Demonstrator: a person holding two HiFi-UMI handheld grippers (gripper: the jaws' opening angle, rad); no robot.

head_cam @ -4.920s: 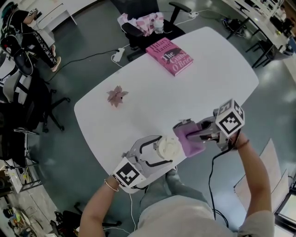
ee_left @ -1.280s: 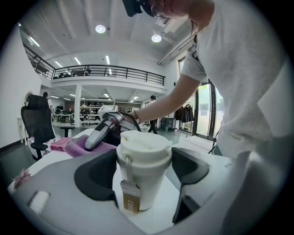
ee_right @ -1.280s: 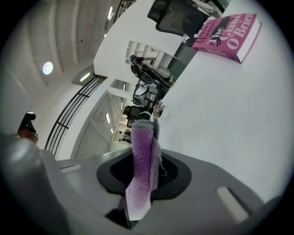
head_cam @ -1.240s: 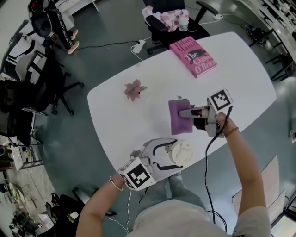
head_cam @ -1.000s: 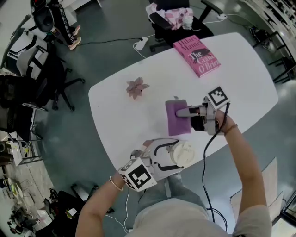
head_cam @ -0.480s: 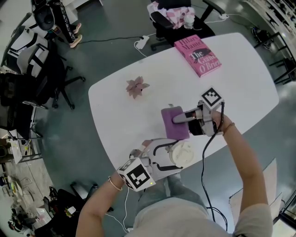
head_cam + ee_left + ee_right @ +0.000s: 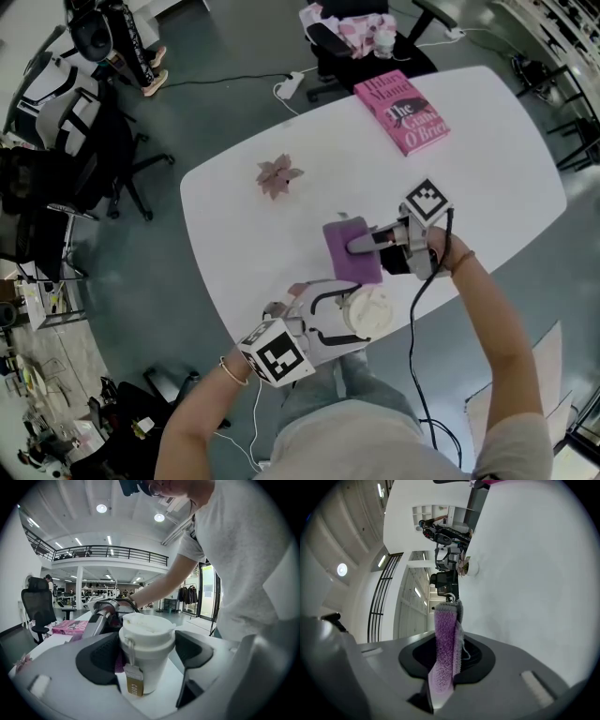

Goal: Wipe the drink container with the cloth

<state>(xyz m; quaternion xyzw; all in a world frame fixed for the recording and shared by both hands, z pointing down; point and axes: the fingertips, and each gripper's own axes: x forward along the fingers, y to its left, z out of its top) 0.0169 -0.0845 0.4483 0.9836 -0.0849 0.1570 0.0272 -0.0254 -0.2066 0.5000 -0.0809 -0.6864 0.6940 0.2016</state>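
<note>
Fingers (image 7: 98, 656) are gripping: left gripper (image 7: 147, 657) steadying the cup (image 7: 146, 632), right gripper (image 7: 446, 667) pinching the cloth (image 7: 349, 251) just beyond it, best pressed flat, gently.

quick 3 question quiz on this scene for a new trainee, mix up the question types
1. True or false: the right gripper is shut on the cloth.
2. What stands between the left gripper's jaws? A) a book B) the cup C) a flower
3. Fill in: the book lies on the ___.

Key: 1 true; 2 B; 3 table.
</note>
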